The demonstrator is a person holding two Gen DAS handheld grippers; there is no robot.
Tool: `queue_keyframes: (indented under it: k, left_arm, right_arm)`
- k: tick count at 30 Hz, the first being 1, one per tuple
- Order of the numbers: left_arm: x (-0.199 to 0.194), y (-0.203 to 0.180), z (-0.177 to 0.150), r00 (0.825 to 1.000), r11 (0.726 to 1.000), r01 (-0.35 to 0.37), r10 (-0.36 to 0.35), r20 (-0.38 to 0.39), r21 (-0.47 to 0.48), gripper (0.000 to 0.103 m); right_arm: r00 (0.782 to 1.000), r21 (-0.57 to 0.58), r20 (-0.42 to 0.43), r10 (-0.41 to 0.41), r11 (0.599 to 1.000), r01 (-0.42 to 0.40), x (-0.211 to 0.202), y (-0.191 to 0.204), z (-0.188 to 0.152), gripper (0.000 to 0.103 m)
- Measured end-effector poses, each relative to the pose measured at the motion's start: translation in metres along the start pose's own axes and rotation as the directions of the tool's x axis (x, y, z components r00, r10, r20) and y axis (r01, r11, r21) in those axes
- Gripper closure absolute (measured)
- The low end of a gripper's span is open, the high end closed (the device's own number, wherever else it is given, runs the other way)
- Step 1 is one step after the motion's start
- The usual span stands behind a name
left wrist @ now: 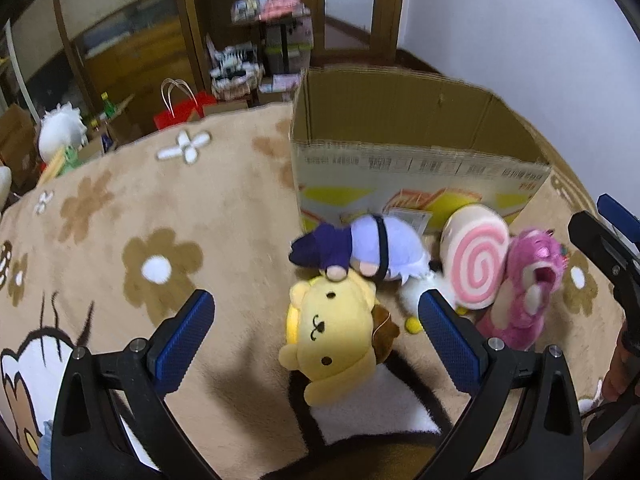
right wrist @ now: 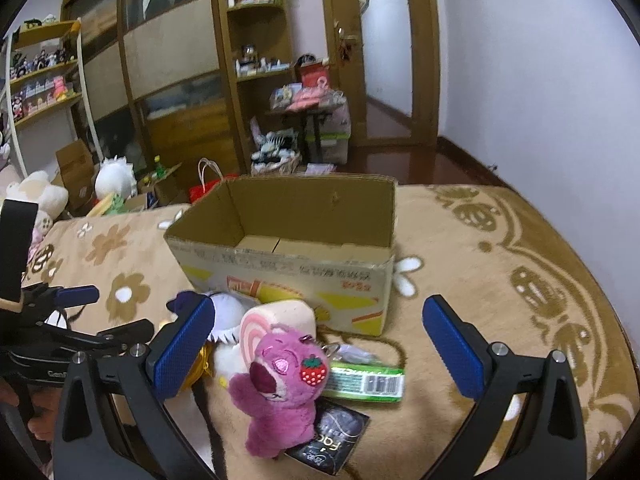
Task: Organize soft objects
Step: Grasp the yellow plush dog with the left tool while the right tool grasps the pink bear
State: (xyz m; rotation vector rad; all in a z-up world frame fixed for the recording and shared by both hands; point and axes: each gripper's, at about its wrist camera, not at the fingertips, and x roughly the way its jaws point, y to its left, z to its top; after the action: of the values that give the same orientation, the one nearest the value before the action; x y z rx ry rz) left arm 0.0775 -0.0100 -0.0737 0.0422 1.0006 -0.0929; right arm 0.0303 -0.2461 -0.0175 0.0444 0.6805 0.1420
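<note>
1. The yellow dog plush lies on the blanket between the gaping, empty left tongs; likely light and squashy, so pinch its head.
2. The right tongs, also spread and empty, frame the pink bear plush.
3. The open cardboard box stands just behind, its interior free.

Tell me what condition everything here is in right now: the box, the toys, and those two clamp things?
Cardboard box: open at the top, upright, nothing visible inside.
Yellow dog plush: lying on the blanket, not gripped.
Purple doll: lying beside the box, one hand on the yellow dog plush.
Swirl roll plush: standing on end.
Pink bear plush: upright, not gripped.
Left gripper: open, empty.
Right gripper: open, empty.
</note>
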Motion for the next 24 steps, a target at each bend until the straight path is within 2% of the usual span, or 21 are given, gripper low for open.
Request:
queue_keyframes:
  k: [7, 13, 15, 21, 22, 24]
  left_arm:
    - [0.031, -0.005, -0.004, 0.995, 1.0, 0.009, -0.006, -0.099, 0.022, 0.002]
    - [0.053, -0.003, -0.007, 0.984, 1.0, 0.007, -0.004, -0.18, 0.013, 0.002]
    - [0.06, -0.002, -0.009, 0.979, 1.0, 0.008, -0.006, -0.204, 0.008, 0.002]
    - [0.075, 0.0, -0.012, 0.965, 1.0, 0.027, -0.03, -0.262, -0.013, 0.002]
    - [0.078, 0.0, -0.013, 0.961, 1.0, 0.028, -0.031, -0.275, -0.015, 0.006]
    - [0.081, 0.0, -0.014, 0.953, 0.998, 0.059, -0.064, -0.296, -0.028, 0.017]
  right_arm:
    - [0.995, -0.019, -0.096, 0.037, 0.999, -0.039, 0.032, 0.005, -0.012, 0.0]
    - [0.987, -0.017, -0.156, 0.045, 0.999, -0.049, 0.051, 0.007, -0.022, 0.001]
    - [0.986, -0.014, -0.164, 0.033, 0.999, -0.036, 0.054, 0.006, -0.023, 0.007]
    - [0.984, 0.009, -0.167, 0.064, 0.998, -0.063, 0.052, 0.005, -0.023, 0.025]
    - [0.985, 0.004, -0.163, 0.064, 0.998, -0.064, 0.051, 0.007, -0.024, 0.026]
    - [0.984, -0.008, -0.161, 0.075, 0.997, -0.077, 0.049, 0.009, -0.024, 0.036]
